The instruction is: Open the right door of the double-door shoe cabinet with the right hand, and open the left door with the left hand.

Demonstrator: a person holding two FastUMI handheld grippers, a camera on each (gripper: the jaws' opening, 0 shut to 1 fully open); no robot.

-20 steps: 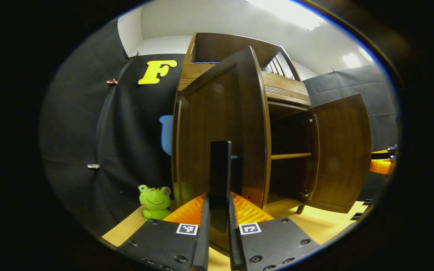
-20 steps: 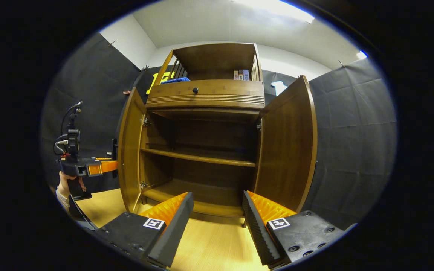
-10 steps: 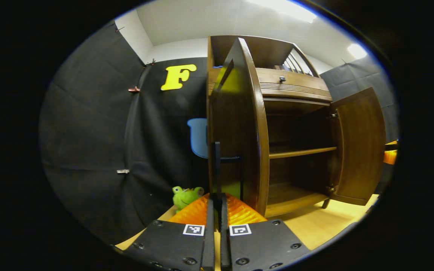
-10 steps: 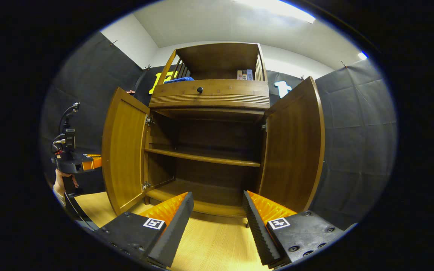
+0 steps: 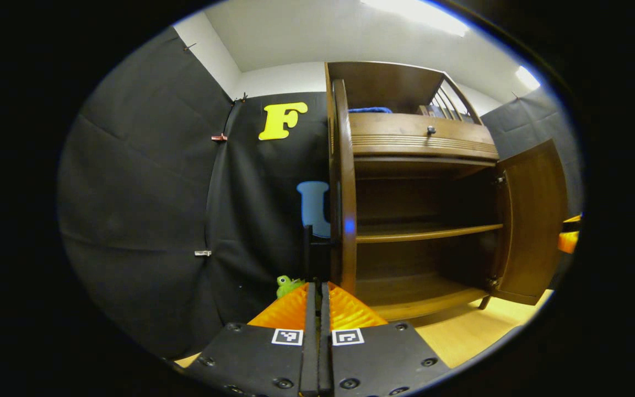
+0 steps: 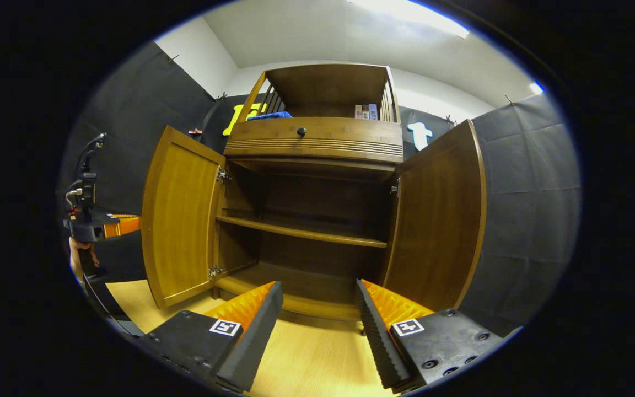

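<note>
Fingers (image 5: 311, 317) of your left gripper (image 5: 317, 286) are clamped on the left door's handle (image 5: 307, 251) at lower centre; right gripper (image 6: 317, 300) fingers apart. Both doors (image 6: 177, 237) stand wide, so ease off straight and don't tug the hinge.

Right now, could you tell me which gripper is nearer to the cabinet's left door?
The left. The left gripper is closed on the left door handle at its outer face, while the right gripper hangs open before the cabinet's middle, clear of both doors.
</note>
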